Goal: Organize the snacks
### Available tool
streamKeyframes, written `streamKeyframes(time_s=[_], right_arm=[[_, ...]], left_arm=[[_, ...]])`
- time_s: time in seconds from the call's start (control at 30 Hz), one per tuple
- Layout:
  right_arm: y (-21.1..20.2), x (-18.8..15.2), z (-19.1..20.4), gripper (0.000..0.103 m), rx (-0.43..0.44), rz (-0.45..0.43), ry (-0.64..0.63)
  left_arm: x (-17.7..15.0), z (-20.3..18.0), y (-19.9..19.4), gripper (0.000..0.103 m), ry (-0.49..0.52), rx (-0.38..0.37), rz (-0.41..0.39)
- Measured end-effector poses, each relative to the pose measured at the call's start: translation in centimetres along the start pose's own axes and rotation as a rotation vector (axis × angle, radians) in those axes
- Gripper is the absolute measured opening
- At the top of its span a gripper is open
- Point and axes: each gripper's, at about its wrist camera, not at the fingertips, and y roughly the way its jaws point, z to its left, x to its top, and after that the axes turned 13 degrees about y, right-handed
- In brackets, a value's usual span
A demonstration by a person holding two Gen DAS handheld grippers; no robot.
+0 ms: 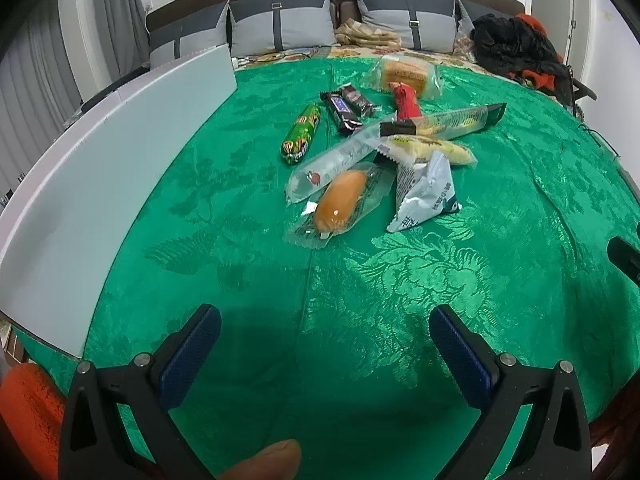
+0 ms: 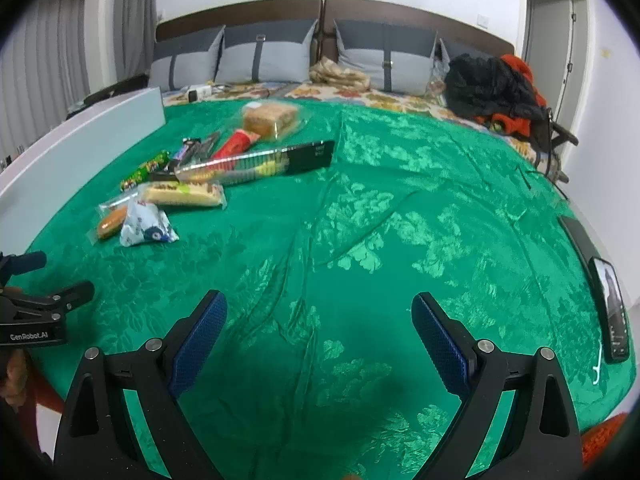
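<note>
A pile of wrapped snacks lies on the green cloth. It holds a bun in clear wrap, a white pouch, a long clear pack, a green roll, dark bars, a red stick, a long cracker pack and a cake slice. My left gripper is open and empty, short of the bun. My right gripper is open and empty over bare cloth, right of the pile.
A white box stands along the cloth's left side; its wall also shows in the right wrist view. A phone lies at the cloth's right edge. Pillows and dark clothing sit at the back.
</note>
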Motion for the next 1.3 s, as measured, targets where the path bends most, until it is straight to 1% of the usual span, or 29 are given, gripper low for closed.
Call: streamKeyframes(time_s=[0.23,0.5,0.77,0.97,1.3], right_arm=[[1.0,-0.3,-0.4,0.096,-0.008,0.051,0.020],[1.9,-0.7,-0.7,0.096,-0.012,0.098,0.035],[3.3,-1.6,-0.4,0.096,-0.029,0.169,0.015],[3.5,-1.8,-0.7,0.096,-0.013,0.177,0.041],[3.7,-1.8,-0.5,0.097,-0.016,0.161,0.058]], left_arm=[[-0.2,0.0,0.9,0.103,0.008,0.000,0.043],[-0.2,0.2,1.2,0.103,-0.004,-0.018,0.039],[-0.2,0.7,1.6,0.103,-0.041,-0.054,0.046],[-0.1,0.7,1.6,0.103,-0.045,-0.058,0.054],[0.0,0.7,1.8,0.103,-0.046,-0.060,0.078]])
